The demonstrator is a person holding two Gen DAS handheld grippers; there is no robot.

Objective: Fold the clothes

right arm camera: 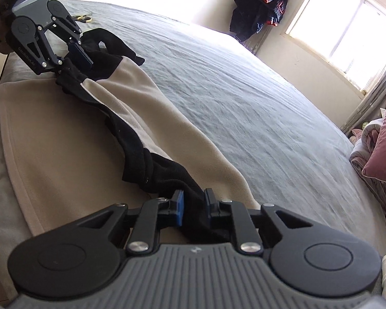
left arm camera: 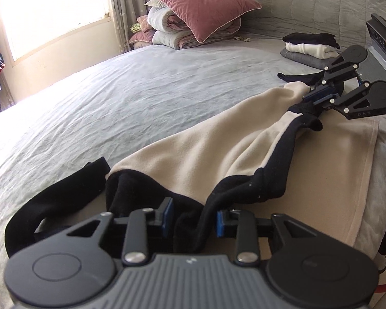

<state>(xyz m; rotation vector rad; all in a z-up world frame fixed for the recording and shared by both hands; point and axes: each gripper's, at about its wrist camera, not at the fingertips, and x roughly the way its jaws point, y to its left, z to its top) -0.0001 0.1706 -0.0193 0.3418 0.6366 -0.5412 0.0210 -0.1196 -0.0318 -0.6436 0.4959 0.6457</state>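
Cream-and-black garment [left arm camera: 193, 141]: stretched between both grippers, sagging onto the bed [left arm camera: 115, 97].
Left gripper [left arm camera: 194, 216]: clamped on the black edge.
Right gripper [right arm camera: 193, 203]: pinching the opposite black edge.
Purpose: probably tensioning that edge for a fold.
Folded stack [left arm camera: 308, 49]: beyond the right gripper.

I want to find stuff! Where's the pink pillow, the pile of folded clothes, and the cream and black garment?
pink pillow [left arm camera: 203, 7]: left wrist view, middle of its face.
pile of folded clothes [left arm camera: 310, 49]: left wrist view, white middle layer.
cream and black garment [left arm camera: 193, 152]: left wrist view, cream panel.
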